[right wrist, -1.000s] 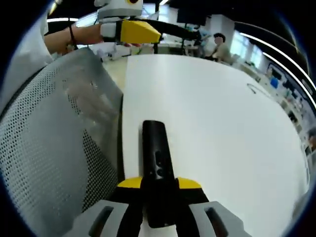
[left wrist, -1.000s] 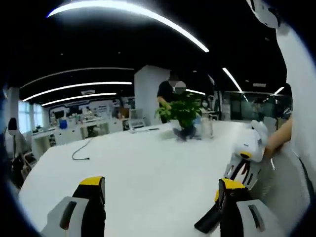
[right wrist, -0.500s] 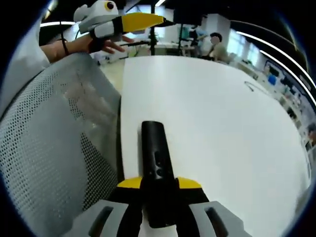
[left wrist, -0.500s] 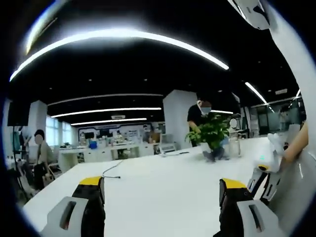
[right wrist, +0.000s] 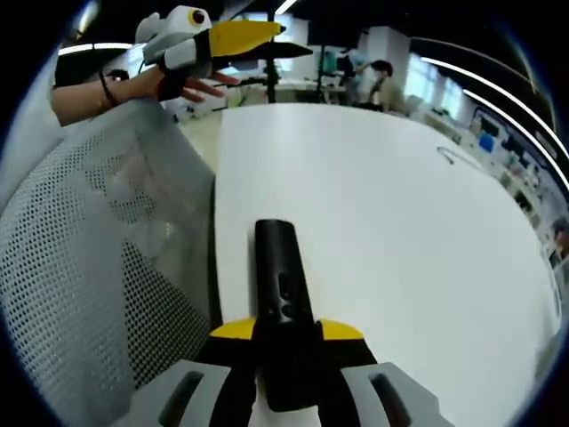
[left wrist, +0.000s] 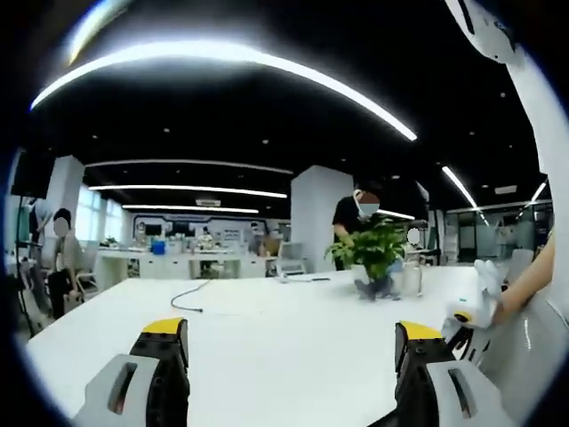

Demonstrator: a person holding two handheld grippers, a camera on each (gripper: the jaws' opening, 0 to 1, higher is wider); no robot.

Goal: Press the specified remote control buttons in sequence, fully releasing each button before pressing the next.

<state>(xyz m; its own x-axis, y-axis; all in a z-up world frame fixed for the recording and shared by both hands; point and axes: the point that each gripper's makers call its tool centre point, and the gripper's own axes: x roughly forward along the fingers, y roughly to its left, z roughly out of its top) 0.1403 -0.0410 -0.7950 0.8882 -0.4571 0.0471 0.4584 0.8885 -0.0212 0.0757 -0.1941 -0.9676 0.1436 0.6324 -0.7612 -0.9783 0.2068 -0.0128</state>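
A black remote control (right wrist: pixel 280 283) lies lengthwise on the white table (right wrist: pixel 391 222), near its left edge. My right gripper (right wrist: pixel 286 331) is shut on the remote's near end, yellow-tipped jaws pressed to its sides. Small buttons show on the remote's top face. My left gripper (left wrist: pixel 291 331) hangs above the table with its jaws wide apart and nothing between them. In the right gripper view, the left gripper (right wrist: pixel 253 37) is held by a hand at the top left, raised above the table. Part of the right gripper (left wrist: pixel 468 318) shows at the right of the left gripper view.
A grey mesh chair back (right wrist: pixel 98 267) stands close along the table's left edge. At the far end are a potted plant (left wrist: pixel 369 256) and a person (left wrist: pixel 356 213) behind it. A thin cable (left wrist: pixel 182 298) lies on the table. Office desks and other people fill the background.
The left gripper has risen and its view has tilted up and panned, so the plant and cable sit differently. The right gripper has kept still, shut on the remote.
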